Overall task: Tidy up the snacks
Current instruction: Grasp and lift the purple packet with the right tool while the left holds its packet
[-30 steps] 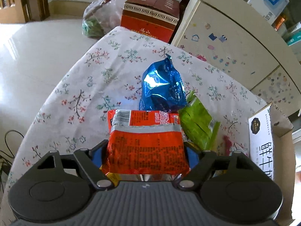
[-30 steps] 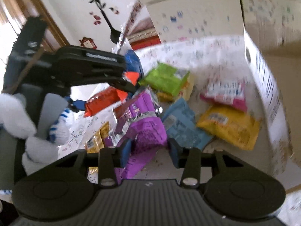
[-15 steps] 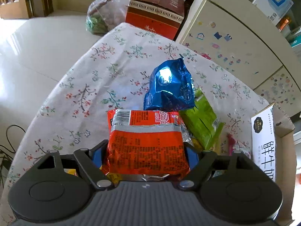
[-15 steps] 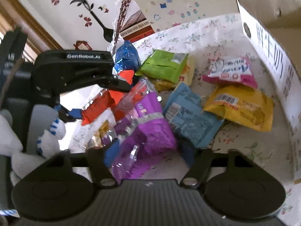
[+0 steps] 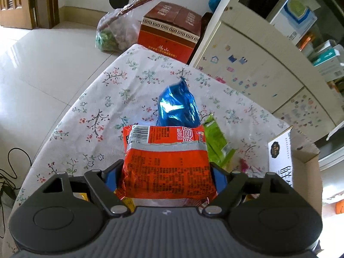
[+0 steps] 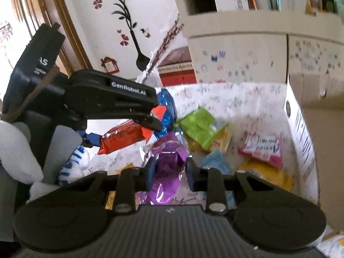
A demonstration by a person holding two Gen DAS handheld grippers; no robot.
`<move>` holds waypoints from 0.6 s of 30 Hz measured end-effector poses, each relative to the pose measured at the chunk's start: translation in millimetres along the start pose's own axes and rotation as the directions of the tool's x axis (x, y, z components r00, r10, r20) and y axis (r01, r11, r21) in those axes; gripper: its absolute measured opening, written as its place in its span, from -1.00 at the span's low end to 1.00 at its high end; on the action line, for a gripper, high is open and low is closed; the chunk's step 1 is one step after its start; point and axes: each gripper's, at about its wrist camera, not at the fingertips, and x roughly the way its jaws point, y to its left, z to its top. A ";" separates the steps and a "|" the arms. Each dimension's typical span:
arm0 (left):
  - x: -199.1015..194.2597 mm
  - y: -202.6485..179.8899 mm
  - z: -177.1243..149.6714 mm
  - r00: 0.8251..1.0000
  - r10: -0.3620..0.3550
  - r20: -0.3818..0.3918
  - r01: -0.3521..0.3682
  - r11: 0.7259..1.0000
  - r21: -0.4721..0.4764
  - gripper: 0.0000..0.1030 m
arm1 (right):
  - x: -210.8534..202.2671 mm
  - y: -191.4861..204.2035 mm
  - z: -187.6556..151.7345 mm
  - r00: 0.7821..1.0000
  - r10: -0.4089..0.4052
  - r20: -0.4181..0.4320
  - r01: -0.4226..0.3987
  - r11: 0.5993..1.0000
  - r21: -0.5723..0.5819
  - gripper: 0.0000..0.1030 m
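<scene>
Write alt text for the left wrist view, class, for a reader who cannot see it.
The left gripper clamps an orange-red snack packet above a floral tablecloth. Beyond it lie a blue foil packet and a green packet, with a cardboard box at right.

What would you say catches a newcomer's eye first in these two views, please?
Probably the orange-red packet filling the centre of the left wrist view, clamped in the left tool above the floral tablecloth. Next, the shiny purple packet between the closing jaws of the right tool. Behind them, bright loose snacks dot the cloth: a blue foil bag and a green packet.
</scene>
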 end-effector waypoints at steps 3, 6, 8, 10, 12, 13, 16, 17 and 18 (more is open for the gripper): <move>-7.4 -1.0 0.2 1.000 -0.013 0.009 0.013 1.000 -0.004 0.66 | -7.0 2.2 4.3 1.000 -0.013 0.018 0.013 1.000 -0.018 -0.60; -12.6 -3.5 -0.8 1.000 -0.017 0.019 0.016 1.000 0.005 0.66 | -9.8 0.3 4.7 1.000 -0.019 0.007 0.019 1.000 -0.020 -0.60; -14.1 -3.2 -1.5 1.000 -0.018 0.018 0.018 1.000 0.003 0.66 | -7.6 -4.7 2.2 1.000 0.001 -0.014 0.000 1.000 0.008 -0.60; -14.9 -2.5 -0.8 1.000 -0.026 0.015 0.026 1.000 -0.007 0.66 | -7.6 -6.6 0.5 1.000 0.014 -0.022 -0.014 1.000 0.021 -0.60; -17.6 -3.0 -0.3 0.999 -0.031 0.022 0.031 0.999 -0.008 0.66 | -9.8 -2.7 0.4 1.000 0.014 -0.011 -0.014 1.000 0.003 -0.62; -19.3 -3.4 0.1 0.999 -0.032 0.027 0.032 0.999 -0.006 0.66 | -11.0 0.6 1.2 1.000 0.015 -0.003 -0.015 1.000 -0.009 -0.64; -23.5 -4.7 1.6 0.999 -0.037 0.038 0.037 0.999 -0.008 0.66 | -15.3 10.2 3.1 1.000 0.018 0.023 -0.016 0.998 -0.054 -0.67; -25.3 -4.9 1.6 0.998 -0.039 0.042 0.039 0.999 -0.008 0.66 | -16.3 13.2 3.5 0.999 0.016 0.029 -0.014 0.997 -0.069 -0.69; -26.8 -5.4 1.6 0.998 -0.039 0.046 0.039 0.999 -0.006 0.66 | -17.5 15.8 3.6 0.999 0.016 0.034 -0.013 0.997 -0.081 -0.69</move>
